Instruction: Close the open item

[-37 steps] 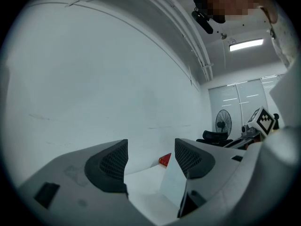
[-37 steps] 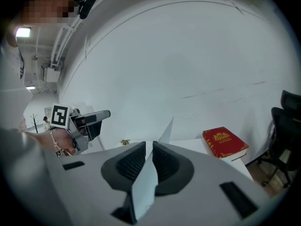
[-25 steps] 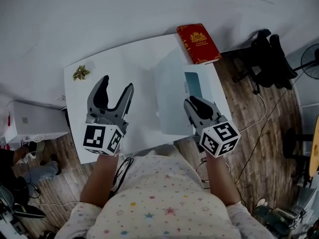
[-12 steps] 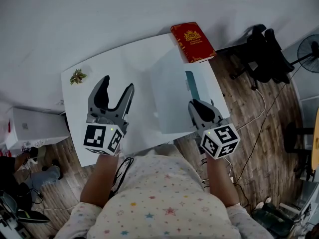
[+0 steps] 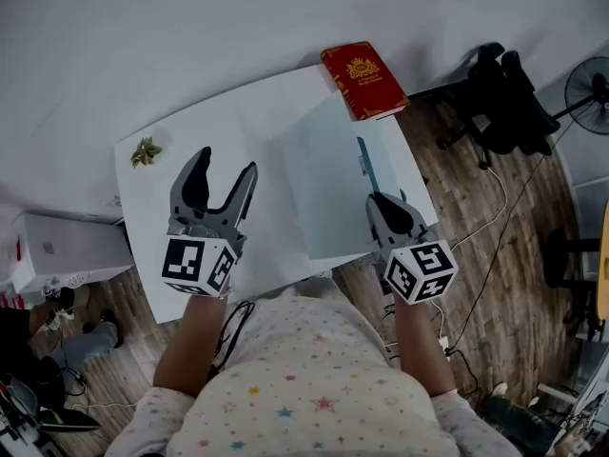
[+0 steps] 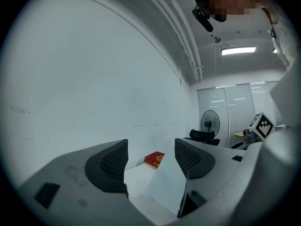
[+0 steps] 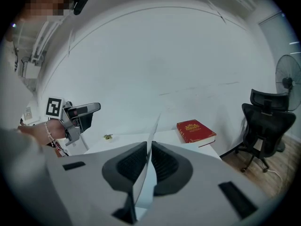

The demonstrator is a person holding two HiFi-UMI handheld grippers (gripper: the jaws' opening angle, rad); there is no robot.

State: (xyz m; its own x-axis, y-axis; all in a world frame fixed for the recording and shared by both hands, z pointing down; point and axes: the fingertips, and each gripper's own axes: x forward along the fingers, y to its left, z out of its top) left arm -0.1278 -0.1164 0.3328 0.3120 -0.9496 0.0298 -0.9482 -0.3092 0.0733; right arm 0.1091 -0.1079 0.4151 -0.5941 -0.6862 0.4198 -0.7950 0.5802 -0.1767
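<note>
Dim, flat light, fisheye edges, dark vignette

Office w/ desk chair [image 7: 263,125], fan [image 7: 288,76]

1. The right gripper [image 7: 149,150] has its two dark ribbed jaws pressed together on a thin white cover [image 7: 154,128], seen edge-on and rising tilted above the jaws.
2. Behind lies a white table [image 7: 124,138]. A red book [image 7: 195,131] with a gold emblem lies flat at its far right corner.
3. A small leafy sprig [image 7: 108,136] (too small to identify) sits on the far left of the table.
4. The left gripper [image 7: 91,114] is held in the air at left, its marker cube facing the camera.
5. A black office chair [image 7: 263,121] and a standing fan [image 7: 288,79] stand on the wooden floor at right.
</note>
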